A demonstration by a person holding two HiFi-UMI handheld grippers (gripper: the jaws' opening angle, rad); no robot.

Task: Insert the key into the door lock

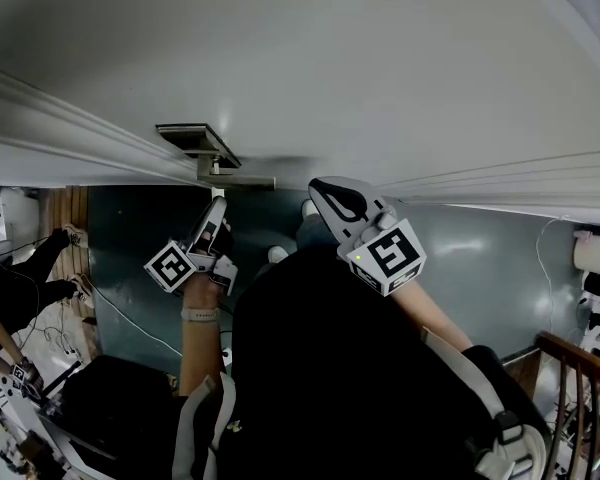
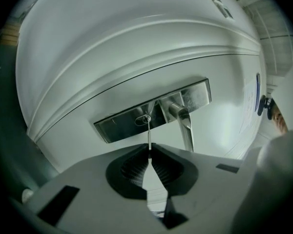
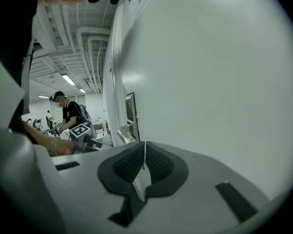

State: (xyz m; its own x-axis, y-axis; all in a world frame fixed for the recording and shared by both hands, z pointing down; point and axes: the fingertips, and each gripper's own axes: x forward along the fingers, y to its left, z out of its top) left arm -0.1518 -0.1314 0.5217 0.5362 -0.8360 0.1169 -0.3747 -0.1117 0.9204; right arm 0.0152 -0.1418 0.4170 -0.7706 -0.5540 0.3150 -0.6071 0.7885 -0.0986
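Seemingly the job is well under way: the left gripper (image 2: pixel 150 148) has its jaws pinched on the key (image 2: pixel 149 136), whose thin blade runs toward 12 o'clock and meets the keyhole (image 2: pixel 143 119) in the metal lock plate (image 2: pixel 115 126), with the door handle (image 2: pixel 184 123) at its 3 o'clock. Most of the blade shows outside the lock, so pushing it fully home looks to be what remains. The right gripper (image 3: pixel 144 154) has its jaws closed on nothing and faces the bare door (image 3: pixel 219 82).

Wooden railing (image 1: pixel 570 351) at right, white cable (image 1: pixel 130 320) on grey floor (image 1: pixel 480 258), ceiling light (image 3: pixel 68 78) overhead
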